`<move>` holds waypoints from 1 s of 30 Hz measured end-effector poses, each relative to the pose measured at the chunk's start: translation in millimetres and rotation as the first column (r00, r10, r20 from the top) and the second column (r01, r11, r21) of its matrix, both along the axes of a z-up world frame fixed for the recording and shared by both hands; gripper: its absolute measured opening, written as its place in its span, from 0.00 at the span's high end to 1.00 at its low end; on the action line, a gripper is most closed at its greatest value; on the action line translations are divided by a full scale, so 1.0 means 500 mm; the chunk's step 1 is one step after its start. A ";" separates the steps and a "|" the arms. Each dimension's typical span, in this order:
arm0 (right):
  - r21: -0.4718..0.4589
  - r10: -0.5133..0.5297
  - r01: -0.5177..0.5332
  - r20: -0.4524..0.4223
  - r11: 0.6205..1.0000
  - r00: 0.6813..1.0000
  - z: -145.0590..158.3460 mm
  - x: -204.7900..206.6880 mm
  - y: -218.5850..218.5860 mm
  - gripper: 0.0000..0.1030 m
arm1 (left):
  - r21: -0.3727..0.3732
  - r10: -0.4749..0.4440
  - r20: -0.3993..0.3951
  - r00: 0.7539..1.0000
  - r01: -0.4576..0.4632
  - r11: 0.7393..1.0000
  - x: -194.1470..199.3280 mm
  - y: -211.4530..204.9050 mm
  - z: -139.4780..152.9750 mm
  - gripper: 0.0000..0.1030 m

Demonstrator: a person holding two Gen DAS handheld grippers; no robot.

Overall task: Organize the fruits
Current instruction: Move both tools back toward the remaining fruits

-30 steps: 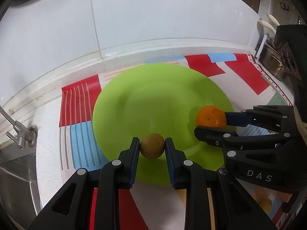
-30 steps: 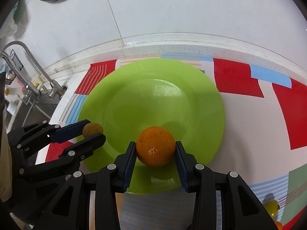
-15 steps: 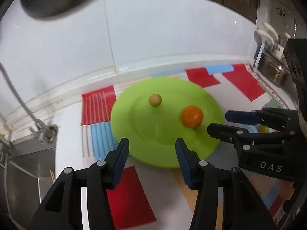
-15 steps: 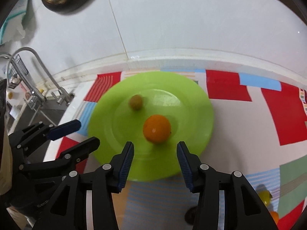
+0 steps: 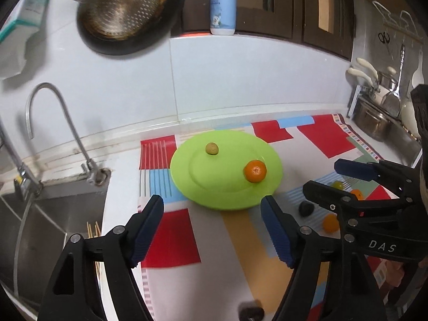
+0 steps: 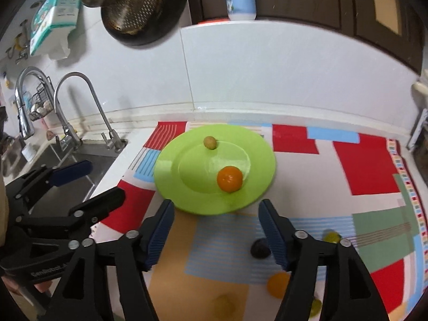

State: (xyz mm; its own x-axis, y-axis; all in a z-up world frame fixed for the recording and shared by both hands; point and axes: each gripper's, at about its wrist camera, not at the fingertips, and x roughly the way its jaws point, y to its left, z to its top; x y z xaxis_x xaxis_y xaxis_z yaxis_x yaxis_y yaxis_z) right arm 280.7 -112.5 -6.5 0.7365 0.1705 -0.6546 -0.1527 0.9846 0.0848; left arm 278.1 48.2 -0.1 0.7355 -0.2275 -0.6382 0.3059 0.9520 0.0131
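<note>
A green plate (image 5: 203,192) (image 6: 256,144) lies on the patterned mat. On it rest an orange (image 5: 255,171) (image 6: 229,179) and a small yellow-brown fruit (image 5: 211,149) (image 6: 210,142). My left gripper (image 5: 212,224) is open and empty, held back above the mat in front of the plate. My right gripper (image 6: 215,230) is open and empty, also back from the plate. Loose fruits lie on the mat at the right: a dark one (image 6: 260,248) (image 5: 305,209), an orange one (image 6: 278,285) (image 5: 331,222), a yellow-green one (image 6: 331,237) (image 5: 337,185).
A sink (image 5: 40,222) with a curved tap (image 5: 67,123) is at the left. A colander (image 5: 120,8) hangs on the white wall. A bottle (image 5: 223,5) stands on the ledge. Pots and utensils (image 5: 374,115) stand at the far right.
Both grippers opened and let go of their fruits on the plate, then pulled back and up. The orange and the small fruit now rest on the plate.
</note>
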 end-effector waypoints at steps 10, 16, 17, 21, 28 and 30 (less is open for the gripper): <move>-0.004 0.016 -0.016 0.056 1.000 0.998 0.015 -0.110 -0.014 0.27 | 0.008 0.063 0.024 0.998 -0.063 0.998 -0.126 -0.009 0.008 0.22; -0.008 0.039 -0.039 0.063 0.999 0.997 0.011 -0.165 -0.026 0.27 | 0.013 0.094 0.025 0.995 -0.094 0.995 -0.191 -0.017 0.004 0.21; -0.008 0.041 -0.040 0.064 0.999 0.997 0.010 -0.172 -0.028 0.27 | 0.012 0.100 0.024 0.995 -0.101 0.995 -0.203 -0.018 0.002 0.21; -0.001 0.052 -0.052 0.065 0.999 0.997 0.005 -0.205 -0.033 0.27 | 0.013 0.112 0.012 0.994 -0.113 0.994 -0.235 -0.022 -0.006 0.20; -0.005 0.061 -0.061 0.048 0.998 0.997 -0.017 -0.240 -0.034 0.27 | 0.021 0.139 -0.029 0.990 -0.138 0.990 -0.271 -0.019 -0.037 0.19; -0.001 0.063 -0.063 0.034 0.998 0.997 -0.028 -0.245 -0.034 0.27 | 0.024 0.143 -0.048 0.989 -0.142 0.990 -0.275 -0.018 -0.048 0.19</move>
State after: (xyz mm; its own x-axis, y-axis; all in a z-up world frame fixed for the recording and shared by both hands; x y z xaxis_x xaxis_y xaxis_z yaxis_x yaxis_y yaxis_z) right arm 158.3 -129.6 -20.5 0.7460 0.2173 -0.6295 -0.2174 0.9730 0.0782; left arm 140.7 39.3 -24.3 0.7270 -0.1094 -0.6779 0.1677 0.9856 0.0209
